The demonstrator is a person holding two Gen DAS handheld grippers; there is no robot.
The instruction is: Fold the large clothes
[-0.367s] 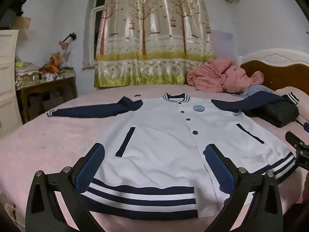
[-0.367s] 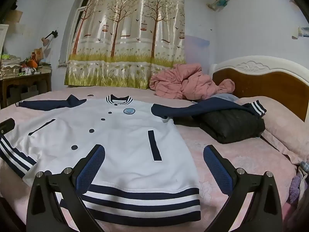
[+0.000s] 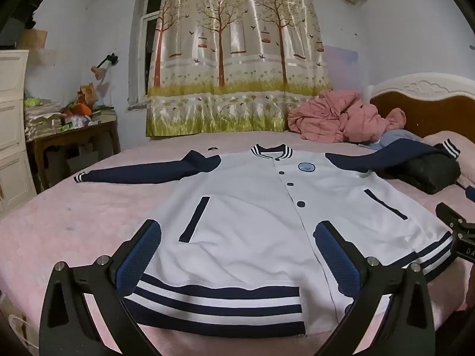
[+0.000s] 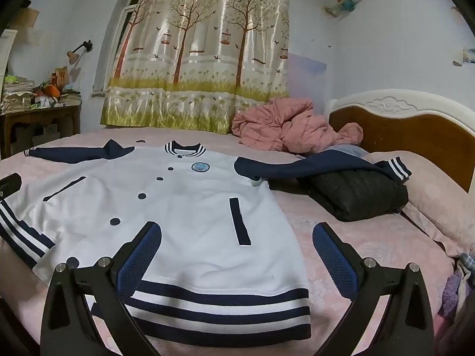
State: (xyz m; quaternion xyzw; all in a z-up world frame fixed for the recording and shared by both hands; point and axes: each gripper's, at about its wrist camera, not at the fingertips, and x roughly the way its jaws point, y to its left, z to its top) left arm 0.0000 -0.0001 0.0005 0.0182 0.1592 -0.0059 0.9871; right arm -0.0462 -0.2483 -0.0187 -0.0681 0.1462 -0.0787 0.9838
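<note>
Left wrist view: varsity jacket [image 3: 246, 225] flat on bed [image 3: 74, 222]; your left gripper [image 3: 237, 255] and right gripper [image 4: 237, 255] jaws fully open, empty. Risk: far sleeve [image 4: 311, 166] draped over black bundle [image 4: 359, 192] drags it along when you fold.

Left gripper [image 3: 237, 255]: jaws spread wide, nothing between the blue pads, both fingers reaching toward 12 o'clock, tilted slightly down. Right gripper [image 4: 237, 255]: same pose, jaws fully apart, gripping nothing. In the left wrist view, the right gripper's black frame shows at 3 o'clock.
</note>
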